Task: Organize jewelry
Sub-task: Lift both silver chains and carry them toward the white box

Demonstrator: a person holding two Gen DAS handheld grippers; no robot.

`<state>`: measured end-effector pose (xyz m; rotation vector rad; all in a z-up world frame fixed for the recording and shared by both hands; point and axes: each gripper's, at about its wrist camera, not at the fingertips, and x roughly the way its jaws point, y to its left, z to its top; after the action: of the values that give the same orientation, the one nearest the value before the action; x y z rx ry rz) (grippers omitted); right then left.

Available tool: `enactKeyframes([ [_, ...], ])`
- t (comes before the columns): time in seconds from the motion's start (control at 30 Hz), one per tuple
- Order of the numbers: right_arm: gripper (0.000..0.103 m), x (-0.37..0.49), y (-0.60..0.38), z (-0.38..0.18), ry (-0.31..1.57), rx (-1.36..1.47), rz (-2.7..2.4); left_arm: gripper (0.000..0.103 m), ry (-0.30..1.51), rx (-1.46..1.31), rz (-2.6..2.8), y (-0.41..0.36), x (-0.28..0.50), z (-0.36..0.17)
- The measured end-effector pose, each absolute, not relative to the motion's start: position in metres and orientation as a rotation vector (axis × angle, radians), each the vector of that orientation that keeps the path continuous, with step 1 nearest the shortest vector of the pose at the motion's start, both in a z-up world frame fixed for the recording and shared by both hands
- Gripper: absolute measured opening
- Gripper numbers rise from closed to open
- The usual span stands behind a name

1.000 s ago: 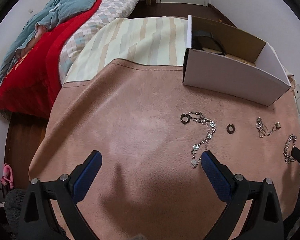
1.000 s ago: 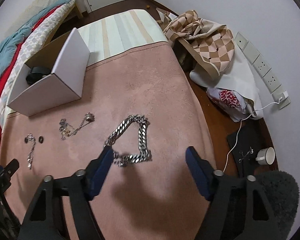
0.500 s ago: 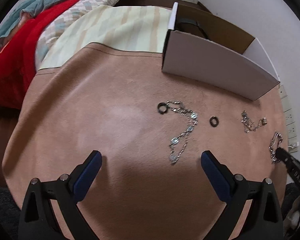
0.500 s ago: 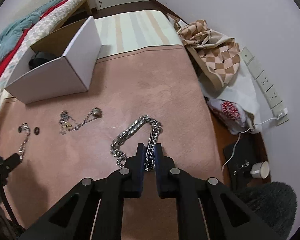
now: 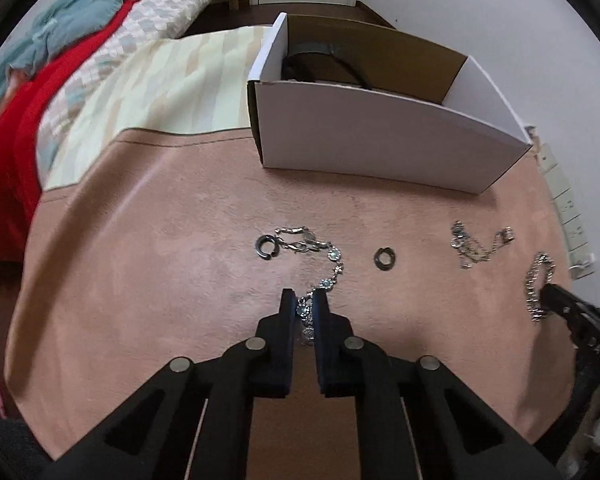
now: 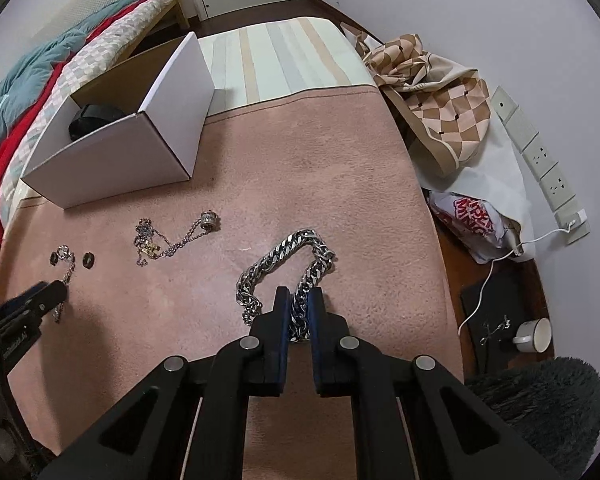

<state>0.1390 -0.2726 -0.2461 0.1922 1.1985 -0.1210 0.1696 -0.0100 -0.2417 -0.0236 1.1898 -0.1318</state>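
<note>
My left gripper (image 5: 303, 300) is shut on the thin silver beaded bracelet (image 5: 334, 256), which lies on the pink blanket (image 5: 160, 264). Two dark rings (image 5: 265, 246) (image 5: 385, 258) lie beside it. My right gripper (image 6: 299, 298) is shut on the thick silver curb chain (image 6: 284, 252), which still rests on the blanket. A thin chain with a ring pendant (image 6: 172, 236) lies left of the thick chain, also seen in the left wrist view (image 5: 476, 242). The white open cardboard box (image 5: 384, 136) stands beyond the jewelry, with a dark item inside.
A striped mattress (image 6: 276, 56) and red and teal bedding (image 5: 60, 52) lie behind the box. Right of the blanket's edge are checkered bags (image 6: 432, 92), a printed plastic bag (image 6: 472, 216), wall sockets (image 6: 540, 156), a cable and a cup (image 6: 534, 334) on the floor.
Both grippers went from open to shut: the right closed on the thick chain first, then the left moved forward and closed on the beaded bracelet.
</note>
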Motion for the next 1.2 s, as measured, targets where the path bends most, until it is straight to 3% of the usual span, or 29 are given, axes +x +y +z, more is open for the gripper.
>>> enactKeyframes([
  [0.5,0.008,0.134,-0.273,-0.185,1.077,0.350,0.008,0.000,1.092,-0.112,-0.202,0.017,0.162,-0.177],
  [0.67,0.008,0.139,-0.270,-0.166,1.042,0.335,0.027,0.008,1.187,-0.198,-0.180,0.027,0.181,-0.196],
  [0.7,0.008,0.140,-0.267,-0.166,1.040,0.324,0.025,0.017,1.221,-0.211,-0.185,0.026,0.187,-0.205],
  [0.73,0.008,0.140,-0.267,-0.167,1.042,0.320,0.023,0.037,1.236,-0.202,-0.194,0.022,0.190,-0.212],
  [0.8,0.008,0.143,-0.265,-0.174,1.058,0.324,0.019,0.062,1.266,-0.159,-0.208,0.013,0.194,-0.223],
  [0.97,0.008,0.146,-0.269,-0.189,1.088,0.317,-0.001,0.061,1.338,0.004,-0.213,-0.014,0.200,-0.243],
  [1.0,0.008,0.146,-0.270,-0.190,1.090,0.318,-0.006,0.055,1.335,0.050,-0.204,-0.020,0.200,-0.245],
  [1.1,0.008,0.147,-0.273,-0.194,1.092,0.323,-0.018,0.009,1.292,0.140,-0.199,-0.032,0.199,-0.246],
  [1.13,0.008,0.147,-0.274,-0.195,1.092,0.322,-0.021,0.003,1.290,0.124,-0.213,-0.033,0.199,-0.247],
  [1.2,0.008,0.148,-0.275,-0.197,1.092,0.326,-0.027,0.003,1.281,0.097,-0.217,-0.033,0.200,-0.249],
])
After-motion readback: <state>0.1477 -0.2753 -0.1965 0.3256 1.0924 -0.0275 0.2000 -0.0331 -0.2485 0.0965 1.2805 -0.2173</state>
